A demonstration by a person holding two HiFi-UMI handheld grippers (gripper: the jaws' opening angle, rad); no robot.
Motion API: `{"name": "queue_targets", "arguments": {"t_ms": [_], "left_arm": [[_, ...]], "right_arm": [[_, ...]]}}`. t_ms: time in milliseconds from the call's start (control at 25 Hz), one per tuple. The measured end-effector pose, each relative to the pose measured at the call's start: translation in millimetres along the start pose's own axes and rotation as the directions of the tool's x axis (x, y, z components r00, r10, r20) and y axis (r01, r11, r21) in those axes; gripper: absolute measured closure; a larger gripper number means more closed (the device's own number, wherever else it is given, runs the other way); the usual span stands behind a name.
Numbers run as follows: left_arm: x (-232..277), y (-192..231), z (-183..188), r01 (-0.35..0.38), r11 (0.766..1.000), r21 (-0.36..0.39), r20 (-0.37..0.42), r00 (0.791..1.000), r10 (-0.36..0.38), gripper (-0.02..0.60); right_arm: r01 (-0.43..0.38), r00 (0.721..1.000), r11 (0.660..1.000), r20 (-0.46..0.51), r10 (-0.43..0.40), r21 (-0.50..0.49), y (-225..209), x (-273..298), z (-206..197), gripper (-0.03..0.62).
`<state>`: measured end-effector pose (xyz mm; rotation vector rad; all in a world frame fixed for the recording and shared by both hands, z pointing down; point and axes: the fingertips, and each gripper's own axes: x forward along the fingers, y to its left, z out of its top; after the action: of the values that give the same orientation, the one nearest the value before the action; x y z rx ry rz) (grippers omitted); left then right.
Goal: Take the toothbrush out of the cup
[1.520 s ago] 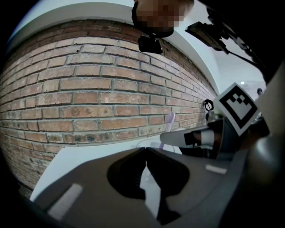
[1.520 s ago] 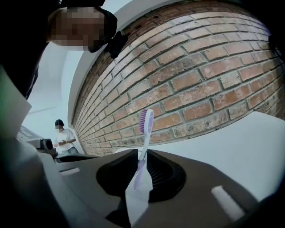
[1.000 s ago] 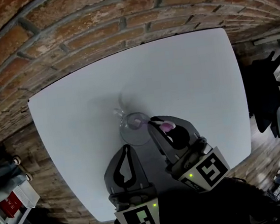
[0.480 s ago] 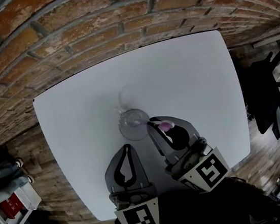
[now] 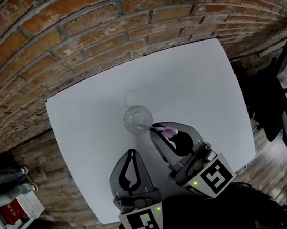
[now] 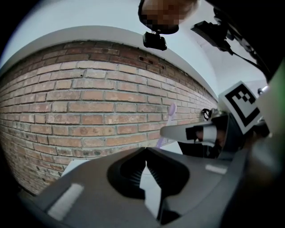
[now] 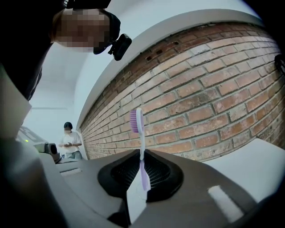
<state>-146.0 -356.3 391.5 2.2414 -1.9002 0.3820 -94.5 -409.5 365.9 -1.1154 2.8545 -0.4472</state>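
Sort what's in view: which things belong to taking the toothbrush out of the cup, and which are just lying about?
Job: purple toothbrush, right hand-held gripper clamping it, clear cup, white table.
Lying about: left hand-held gripper (shut, empty), brick wall, person standing in the background.

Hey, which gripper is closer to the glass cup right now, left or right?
Right. The right gripper, shut on the toothbrush, has its tips just beside the cup in the head view; the left gripper sits farther back toward the person.
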Motion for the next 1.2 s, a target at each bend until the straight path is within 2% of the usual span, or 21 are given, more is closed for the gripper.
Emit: {"name": "queue_targets", "arguments": {"t_ms": [440, 560, 640, 800, 1000, 1080, 1200], "left_arm": [[-45.0, -17.7, 22.8, 0.033, 0.999, 0.017, 0.082, 0.996, -0.035, 0.574], [-56.7, -23.0, 22.4, 0.029, 0.999, 0.014, 0.078, 0.997, -0.03, 0.574], [-65.3, -26.9, 21.7, 0.021, 0.999, 0.027, 0.074, 0.997, -0.023, 0.574], [-76.4, -43.7, 27.1, -0.003, 0.998, 0.06, 0.114, 0.994, -0.004, 0.574], [-103.2, -78.7, 26.0, -0.02, 0.999, 0.04, 0.12, 0.993, 0.015, 0.574], [-116.5, -86.3, 29.1, -0.043, 0.999, 0.022, 0.128, 0.991, 0.039, 0.574], [-135.9, -96.2, 38.7, -0.082, 0.996, 0.036, 0.166, 0.983, 0.075, 0.574]], "right_arm": [[-0.013, 0.997, 0.998, 0.072, 0.017, -0.063, 43.5, -34.2, 30.3, 0.56], [-0.018, 0.996, 0.996, 0.082, 0.025, -0.083, 52.5, -48.7, 33.8, 0.561], [-0.025, 0.996, 0.996, 0.082, 0.032, -0.085, 57.9, -58.5, 34.0, 0.56], [-0.058, 0.995, 0.993, 0.076, 0.066, -0.101, 61.5, -80.1, 33.7, 0.56], [-0.107, 0.991, 0.988, 0.062, 0.115, -0.114, 70.1, -118.2, 33.7, 0.56], [-0.124, 0.989, 0.985, 0.06, 0.132, -0.115, 75.8, -135.1, 34.9, 0.56], [-0.14, 0.987, 0.982, 0.063, 0.149, -0.129, 82.2, -158.3, 40.3, 0.56]]}}
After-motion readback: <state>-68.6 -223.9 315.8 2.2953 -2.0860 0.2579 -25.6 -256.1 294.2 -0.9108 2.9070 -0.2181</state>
